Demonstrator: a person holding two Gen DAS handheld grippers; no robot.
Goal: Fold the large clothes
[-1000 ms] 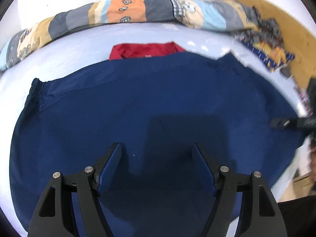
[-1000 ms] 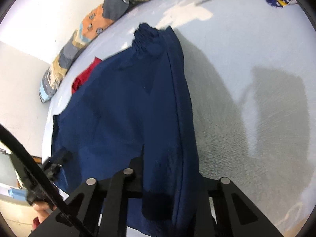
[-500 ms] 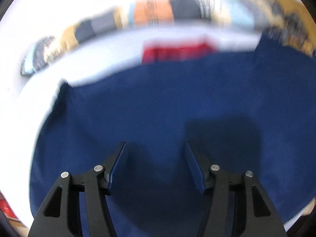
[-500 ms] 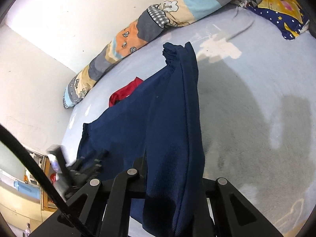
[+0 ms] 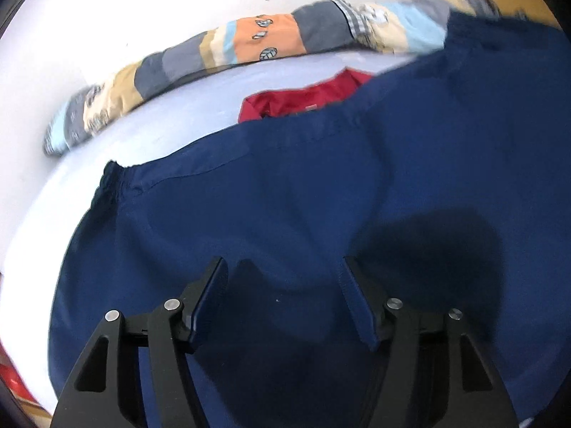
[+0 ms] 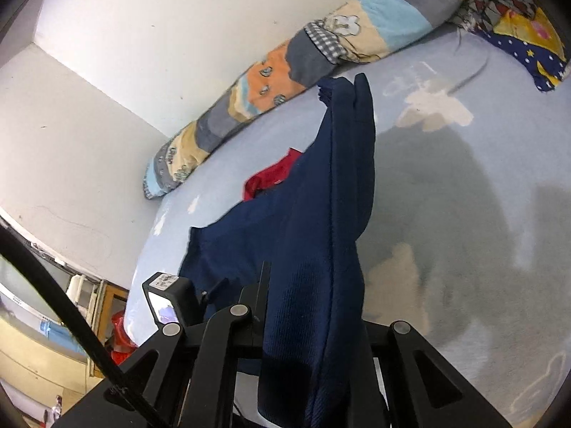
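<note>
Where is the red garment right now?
The red garment lies on the pale blue bed sheet, partly under the navy garment's far edge, near the patchwork bolster.

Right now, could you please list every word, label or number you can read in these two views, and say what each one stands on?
No text is readable.
White label on the black left gripper: print too small to read.
Small light tag on the red garment: blurred.
Dark blue garment: no print visible.
</note>
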